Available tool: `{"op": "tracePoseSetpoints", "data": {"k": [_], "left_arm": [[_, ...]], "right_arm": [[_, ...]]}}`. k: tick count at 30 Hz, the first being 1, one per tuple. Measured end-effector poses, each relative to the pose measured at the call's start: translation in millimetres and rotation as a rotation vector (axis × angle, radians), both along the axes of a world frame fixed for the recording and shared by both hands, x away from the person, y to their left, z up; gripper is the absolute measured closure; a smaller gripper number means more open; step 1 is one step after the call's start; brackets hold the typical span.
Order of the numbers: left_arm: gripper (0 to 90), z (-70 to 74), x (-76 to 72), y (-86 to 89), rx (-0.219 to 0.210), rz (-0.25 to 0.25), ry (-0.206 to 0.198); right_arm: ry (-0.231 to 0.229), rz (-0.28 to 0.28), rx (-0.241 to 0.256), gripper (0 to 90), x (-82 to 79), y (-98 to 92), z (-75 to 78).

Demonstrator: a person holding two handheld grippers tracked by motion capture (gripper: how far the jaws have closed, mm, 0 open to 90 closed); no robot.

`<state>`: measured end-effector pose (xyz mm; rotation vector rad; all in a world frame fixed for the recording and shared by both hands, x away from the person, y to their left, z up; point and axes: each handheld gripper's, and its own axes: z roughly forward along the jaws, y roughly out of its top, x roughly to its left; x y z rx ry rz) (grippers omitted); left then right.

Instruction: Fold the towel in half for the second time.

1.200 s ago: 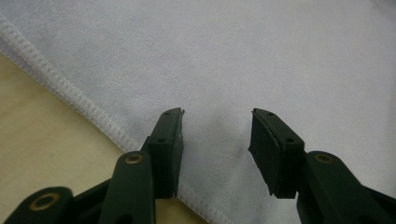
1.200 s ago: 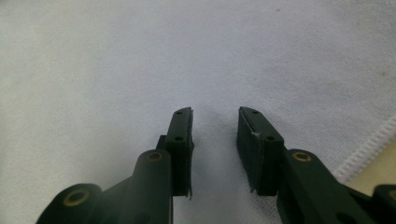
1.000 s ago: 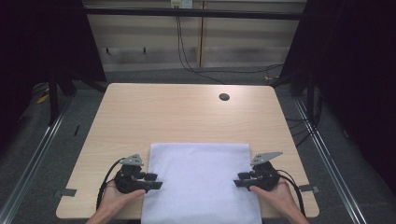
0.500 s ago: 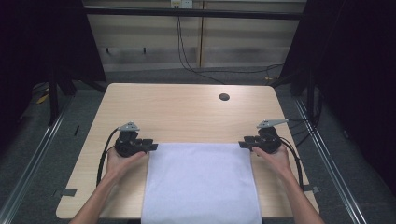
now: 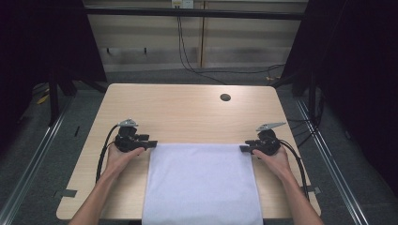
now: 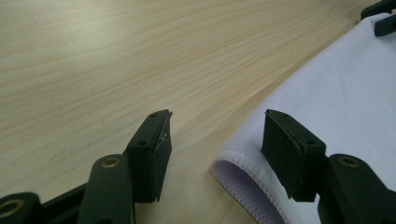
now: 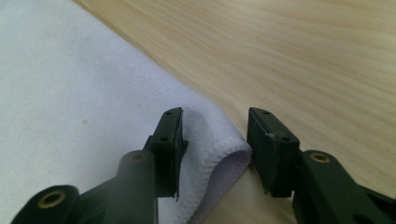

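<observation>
Cloth (image 5: 202, 183), white and flat, covers the near middle of the table (image 5: 187, 112), its near end hanging past the 6 o'clock edge and its far edge running straight across between the two tongs. A second ago the hands were lower down its sides; half a second ago they reached the far corners, and now they sit there with the far edge pulled square.

At about 9 o'clock from the cloth's centre, the left gripper (image 5: 149, 144) points inward at the far left corner. In the left gripper view its jaws stand apart, the hemmed corner (image 6: 247, 172) lying between them and curling up slightly off the wood. It is released, not pinching.

At about 3 o'clock, the right gripper (image 5: 244, 149) faces the far right corner. In the right gripper view the jaws are likewise spread, with the rounded corner (image 7: 224, 156) lifted a little between the pads, not clamped.

Judging by this, the spreading or sliding of the cloth looks finished and both corners have been let go, or they are about to be taken for a fold toward the person.

Farther off, near 1 o'clock, a dark hole (image 5: 225, 97) marks the bare tabletop.
</observation>
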<state>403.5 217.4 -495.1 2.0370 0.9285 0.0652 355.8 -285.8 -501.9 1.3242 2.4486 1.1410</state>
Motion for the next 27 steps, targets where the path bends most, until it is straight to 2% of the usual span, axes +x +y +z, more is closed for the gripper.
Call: {"op": "tracePoseSetpoints", "data": {"k": [1,2,3,4,5,8,10,11,14,17,18,22,24,27], "left_arm": [[43.5,-2.4,0.1,-3.7,0.007,-0.015,0.001],[43.6,-2.4,0.1,-3.7,0.007,-0.015,0.001],[44.6,-4.6,-1.0,-8.5,0.04,-0.049,0.007],[44.4,-4.6,-1.0,-8.5,0.04,-0.049,0.007],[43.5,-5.1,-2.6,-11.7,0.041,-0.073,0.02],[39.0,-5.4,-5.3,-15.3,0.066,-0.093,0.022],[42.3,-5.6,-8.7,-17.0,0.092,-0.1,0.017],[42.8,-6.1,-9.3,-16.0,0.08,-0.109,0.023],[57.3,-6.3,-12.1,-11.7,0.094,-0.101,0.009],[71.6,-7.3,-15.2,-9.8,0.083,-0.125,0.019],[79.2,-7.2,-16.6,-10.4,0.083,-0.134,0.02],[85.3,-2.3,-22.5,-11.2,0.093,-0.14,-0.004],[85.5,0.7,-25.4,-11.4,0.081,-0.134,-0.018],[85.9,6.9,-26.0,-9.5,0.066,-0.127,-0.034]], "right_arm": [[-0.003,0.011,-0.003,63.5,-0.2,1.2,-0.2],[-0.003,0.011,-0.003,63.5,-0.2,1.2,-0.2],[0.011,0.026,0.003,71.7,-0.5,2.3,0.0],[0.011,0.026,0.003,71.7,-0.5,2.3,0.0],[0.02,0.035,0.005,76.9,-0.6,2.3,-0.2],[0.031,0.04,0.022,79.7,0.3,1.0,-1.0],[0.039,0.031,0.023,81.6,0.3,-0.3,-0.3],[0.041,0.032,0.023,82.3,0.2,-0.4,-0.1],[0.041,0.033,0.028,83.4,0.3,0.3,-0.2],[0.042,0.033,0.031,84.0,0.8,-0.7,0.6],[0.035,0.03,0.035,84.2,0.5,-1.1,2.5],[0.02,0.018,0.056,84.7,-0.4,-1.9,7.5],[0.017,0.016,0.063,84.7,-0.8,-2.1,9.1],[-0.014,0.007,0.086,85.1,-0.8,-2.5,21.2]]}}
